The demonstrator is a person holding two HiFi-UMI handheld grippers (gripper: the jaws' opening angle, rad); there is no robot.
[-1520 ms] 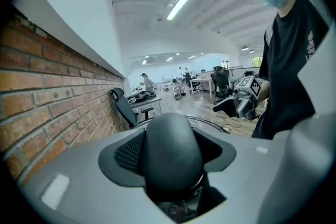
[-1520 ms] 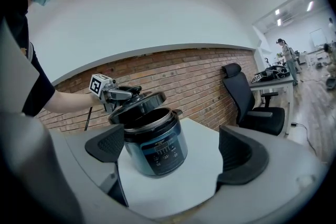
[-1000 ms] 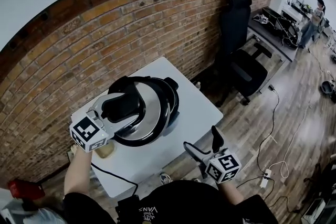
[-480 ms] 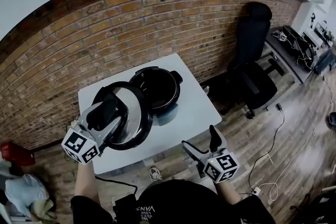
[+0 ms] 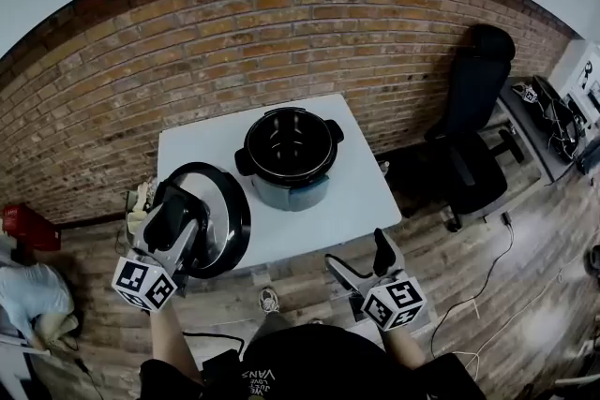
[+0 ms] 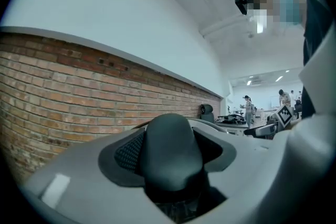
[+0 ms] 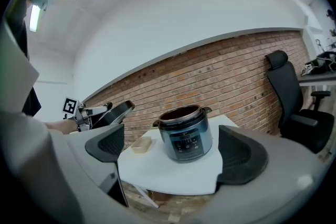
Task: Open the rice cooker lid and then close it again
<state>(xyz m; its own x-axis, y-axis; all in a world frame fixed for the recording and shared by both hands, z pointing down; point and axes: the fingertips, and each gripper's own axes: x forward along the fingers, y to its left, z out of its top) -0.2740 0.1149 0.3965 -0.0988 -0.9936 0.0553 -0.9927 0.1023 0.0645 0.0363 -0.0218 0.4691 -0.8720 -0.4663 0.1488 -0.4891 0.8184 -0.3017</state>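
Your left gripper (image 5: 172, 214) clamped the steel-lined black lid (image 5: 223, 215) by its knob (image 6: 170, 149) beside the uncovered rice cooker (image 5: 292, 189), whose dark inner pot (image 5: 287, 143) was exposed, while your right gripper (image 5: 361, 259) gaped empty.

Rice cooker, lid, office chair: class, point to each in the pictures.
rice cooker (image 5: 289, 193), head view, front body wall
lid (image 5: 223, 218), head view, silver top beside handle
office chair (image 5: 484, 75), head view, backrest

Lid (image 5: 228, 216) left of cooker (image 5: 289, 155) on table (image 5: 364, 194)
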